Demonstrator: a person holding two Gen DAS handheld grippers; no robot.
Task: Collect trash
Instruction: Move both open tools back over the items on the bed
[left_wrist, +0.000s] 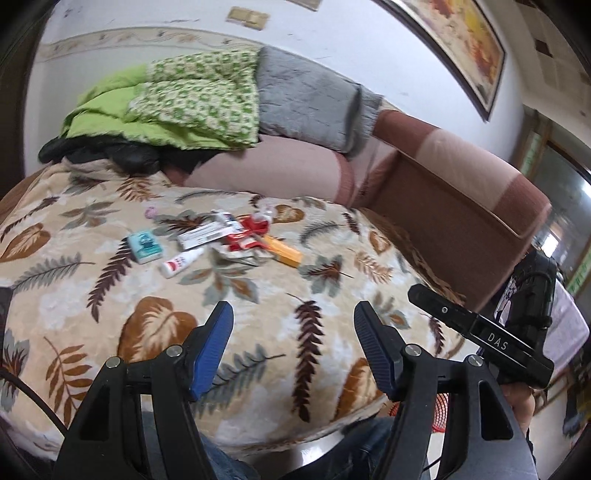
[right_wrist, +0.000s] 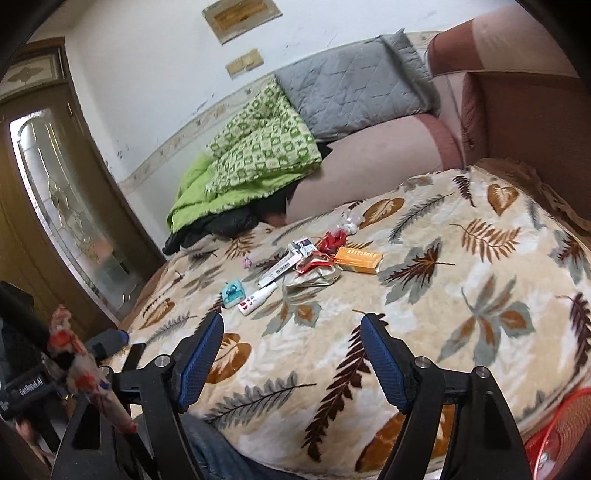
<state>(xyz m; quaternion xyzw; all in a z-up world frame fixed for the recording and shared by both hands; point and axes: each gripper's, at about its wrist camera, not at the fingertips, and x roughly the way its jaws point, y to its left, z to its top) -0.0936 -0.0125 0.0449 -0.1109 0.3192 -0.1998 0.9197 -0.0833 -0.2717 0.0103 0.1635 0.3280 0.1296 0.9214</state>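
Note:
A small heap of trash lies mid-way across the leaf-patterned blanket (left_wrist: 258, 306): an orange box (left_wrist: 283, 250) (right_wrist: 358, 259), red wrappers (left_wrist: 248, 236) (right_wrist: 314, 263), a white barcode packet (left_wrist: 202, 236) (right_wrist: 277, 270), a small white bottle (left_wrist: 181, 262) (right_wrist: 256, 296) and a teal packet (left_wrist: 144, 246) (right_wrist: 232, 293). My left gripper (left_wrist: 293, 314) hangs open over the blanket's near part, well short of the heap. My right gripper (right_wrist: 291, 325) is open too, nothing between its blue pads (right_wrist: 384, 363). The right gripper's black body (left_wrist: 480, 332) shows in the left wrist view.
A green quilt (right_wrist: 255, 158) and grey cushion (right_wrist: 354, 85) are piled on the pink sofa back (left_wrist: 280, 168). A red mesh basket (right_wrist: 561, 428) sits low at the right edge. A wooden glass door (right_wrist: 62, 206) stands left. A person's jeans (right_wrist: 210, 446) show below.

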